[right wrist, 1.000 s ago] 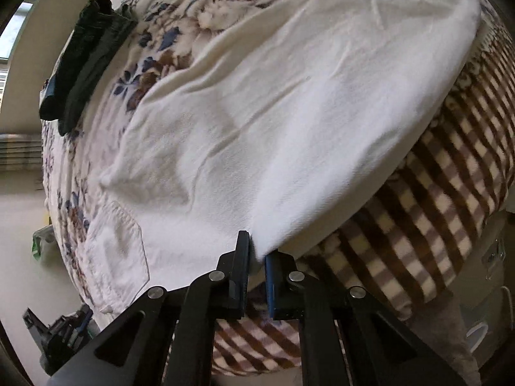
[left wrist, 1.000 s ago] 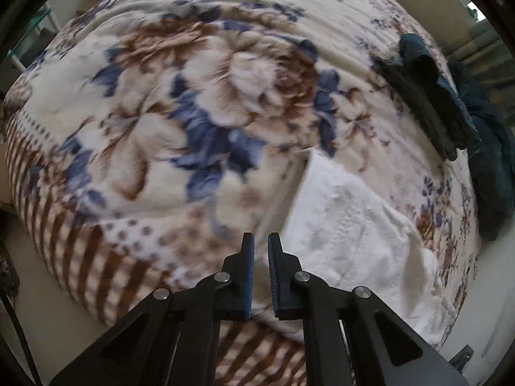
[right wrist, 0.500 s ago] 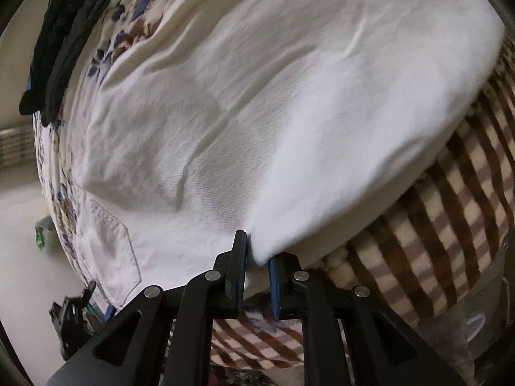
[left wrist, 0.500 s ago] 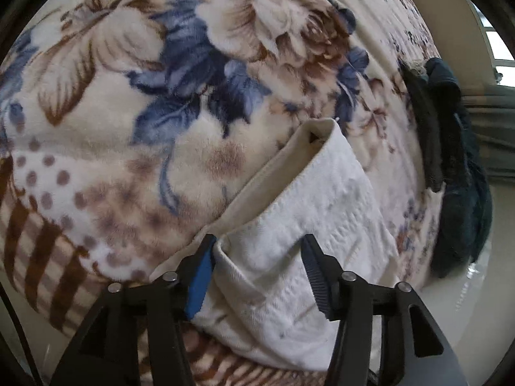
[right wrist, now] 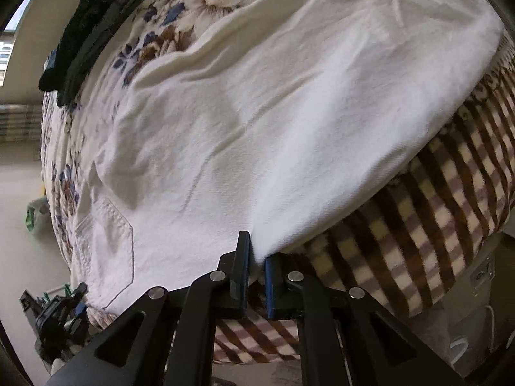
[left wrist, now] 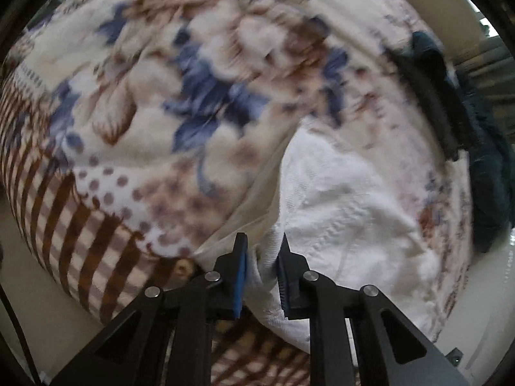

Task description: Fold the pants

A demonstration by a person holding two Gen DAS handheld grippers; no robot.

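We see the white pants (right wrist: 273, 122) spread flat on a bed under a floral blanket (left wrist: 180, 103) — the back pocket (right wrist: 109, 244) lies toward the left of the right wrist view. Our right tool (right wrist: 256, 259) has its jaws nearly together, pinching a fold of the pants at the bed's near edge. Our left tool (left wrist: 261, 259) is clamped on a bunched white hem (left wrist: 262, 251) — that view is blurred. A pile of dark clothes (right wrist: 87, 29) lies well apart from the pants.
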